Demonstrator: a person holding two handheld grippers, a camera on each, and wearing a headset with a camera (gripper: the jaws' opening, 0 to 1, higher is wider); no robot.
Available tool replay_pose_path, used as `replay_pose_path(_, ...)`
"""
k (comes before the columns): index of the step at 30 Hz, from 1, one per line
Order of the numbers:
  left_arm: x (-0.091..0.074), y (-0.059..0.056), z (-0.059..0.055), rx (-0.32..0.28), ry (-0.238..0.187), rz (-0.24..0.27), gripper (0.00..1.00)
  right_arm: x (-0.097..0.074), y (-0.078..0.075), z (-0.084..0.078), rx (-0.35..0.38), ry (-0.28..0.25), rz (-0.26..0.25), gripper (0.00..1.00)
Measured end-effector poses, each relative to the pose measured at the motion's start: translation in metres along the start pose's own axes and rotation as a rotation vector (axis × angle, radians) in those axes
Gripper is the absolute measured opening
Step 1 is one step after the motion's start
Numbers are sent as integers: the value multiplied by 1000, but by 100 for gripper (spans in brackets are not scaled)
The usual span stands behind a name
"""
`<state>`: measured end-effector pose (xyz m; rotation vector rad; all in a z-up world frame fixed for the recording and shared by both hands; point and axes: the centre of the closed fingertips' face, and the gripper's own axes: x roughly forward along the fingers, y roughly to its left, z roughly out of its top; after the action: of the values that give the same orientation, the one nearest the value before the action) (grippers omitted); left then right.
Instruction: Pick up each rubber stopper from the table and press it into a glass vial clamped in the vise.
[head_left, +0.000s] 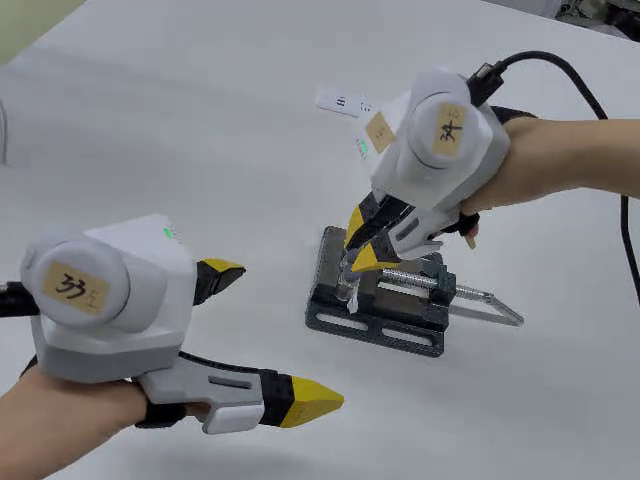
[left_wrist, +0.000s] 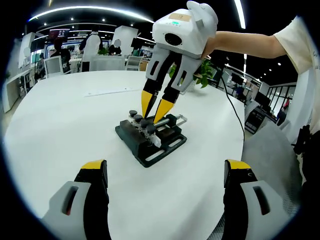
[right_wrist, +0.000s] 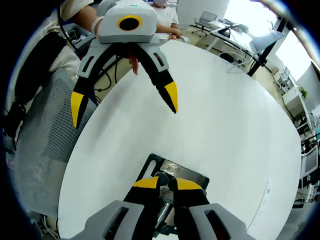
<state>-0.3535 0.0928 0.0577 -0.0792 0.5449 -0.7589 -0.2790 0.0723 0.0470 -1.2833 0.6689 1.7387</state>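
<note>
- Two grippers show in the head view. The left gripper (head_left: 270, 335) hovers over the bare worktop (head_left: 180, 150), its fingers spread wide and holding nothing. The right gripper (head_left: 361, 243) points down onto the vise (head_left: 385, 312), its fingers drawn close together right at the mouth of a glass vial (head_left: 346, 290). Whether they pinch anything cannot be told here.
- Left gripper view: four vials stand in a row in the vise, each seemingly capped with a dark rubber stopper (left_wrist: 138, 118). The right gripper's tips sit just above the row with a narrow gap between them.
- Right gripper view: two dark round stopper tops lie between the nearly closed fingers, over the vise. Whether the fingers touch them is unclear.
- Handling, as a judgement: a rubber stopper is probably light, soft and grippy. It is best pinched across its wider top so the narrower end is free to enter the vial. The glass vial is thin, stiff and breakable, so push gently and straight down along its axis. A sideways shove could crack it or tilt it in the clamp.
</note>
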Motion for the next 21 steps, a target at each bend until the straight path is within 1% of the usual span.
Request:
replay_pose_path(1,0,0,0,2,2,-1,96,0,1,-1,15,2,7,5)
replay_pose_path(6,0,1,0,2,3,-2,96,5,6,-5,33,19,30,2)
replay_pose_path(9,0,2,0,1,5,-2,96,7,7,-4,38,17,32,0)
replay_pose_path(15,1,2,-3,-4,12,-4,96,8,6,-5,44,20,34,0)
replay_pose_path(19,1,3,-4,-8,12,-4,96,10,9,-7,43,26,49,0)
replay_pose_path(21,1,3,-5,-11,13,-4,96,11,9,-7,44,24,47,0)
